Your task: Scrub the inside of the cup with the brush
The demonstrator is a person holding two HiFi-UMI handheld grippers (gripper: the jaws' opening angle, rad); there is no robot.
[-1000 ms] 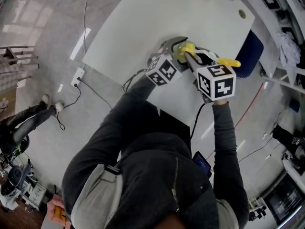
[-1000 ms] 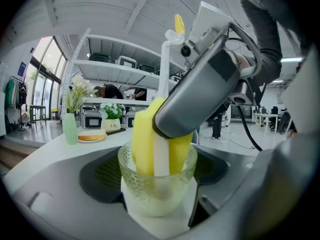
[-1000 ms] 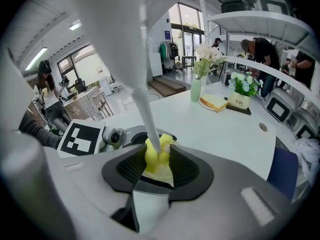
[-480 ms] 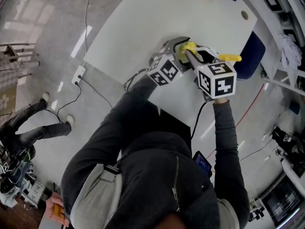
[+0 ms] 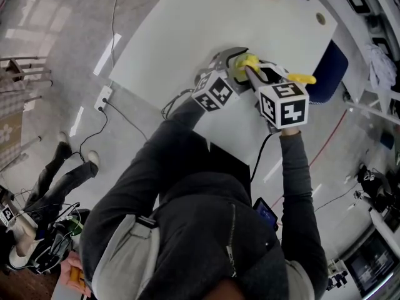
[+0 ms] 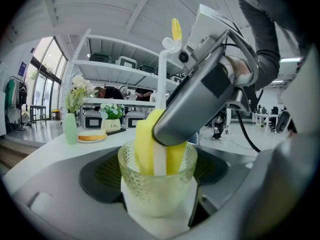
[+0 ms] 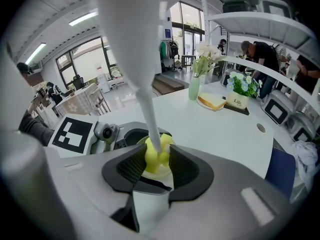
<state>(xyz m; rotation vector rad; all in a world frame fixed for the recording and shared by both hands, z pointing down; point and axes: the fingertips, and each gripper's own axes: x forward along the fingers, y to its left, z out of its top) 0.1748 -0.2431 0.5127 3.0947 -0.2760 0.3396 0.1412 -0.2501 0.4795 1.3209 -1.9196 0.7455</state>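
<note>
Sitting upright in the left claw [image 6: 159,178], the clear dimpled glass cup [image 6: 156,199] has its mouth facing up. The yellow sponge brush with a thin white handle [image 6: 161,91] stands in it head down. Its long axis is near vertical and lines up with the cup's own axis.

Key relation: the sponge head is already below the rim, so scrubbing probably needs only strokes up, down and around that shared axis, no new approach.

Left claw: jaws spread wide, dark ribbed pads clamped on the two sides of the cup, pointing roughly level. Right claw [image 7: 159,168]: jaws nearly together, pinching the brush low on its neck just above the sponge. It slants down from above on the person's right, so it is the working hand and the left only steadies.

Materials:
- The cup is thick-walled with a bumpy pattern, looks rigid and likely slippery if wet.
- The sponge is soft foam in two lobes around a white core and fills most of the cup's width.
- The handle is smooth plastic with a yellow tip.

Both claws meet over the near edge of the white bench [image 5: 187,30]. Whether the cup touches it, cannot tell. A pale green vase [image 7: 193,90] stands well apart at the far end.
</note>
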